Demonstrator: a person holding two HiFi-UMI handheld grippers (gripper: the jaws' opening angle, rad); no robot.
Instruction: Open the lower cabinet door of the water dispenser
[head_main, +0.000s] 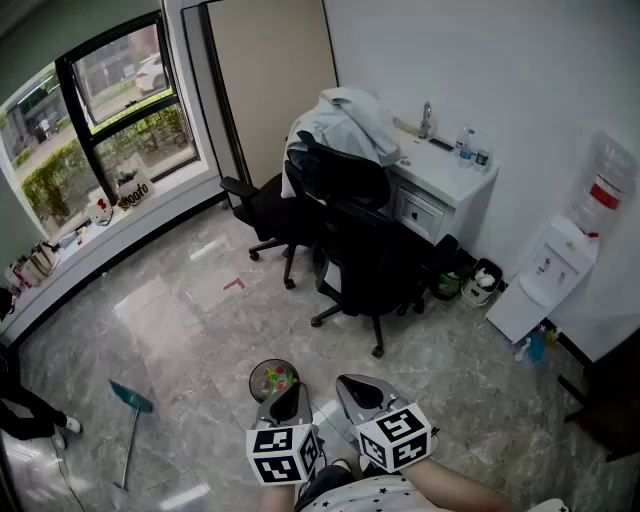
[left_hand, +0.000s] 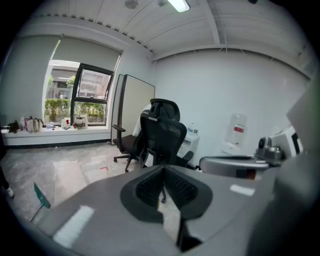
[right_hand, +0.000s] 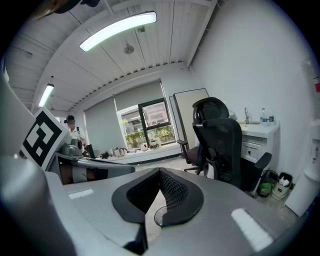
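open marble floor (head_main: 180, 330) is spreading wide on the left, while black chairs (head_main: 360, 250) are crowding the middle. the water dispenser (head_main: 555, 265) is standing against the right wall, well apart from both claws. the left claw (head_main: 285, 392) and right claw (head_main: 360, 388) are hovering at the bottom edge, jaws together, empty.

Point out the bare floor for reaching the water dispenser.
Bare floor lies between the black chairs and the water dispenser; another wide patch borders the window ledge. Crowded: bins and blue bottle at the dispenser's foot.
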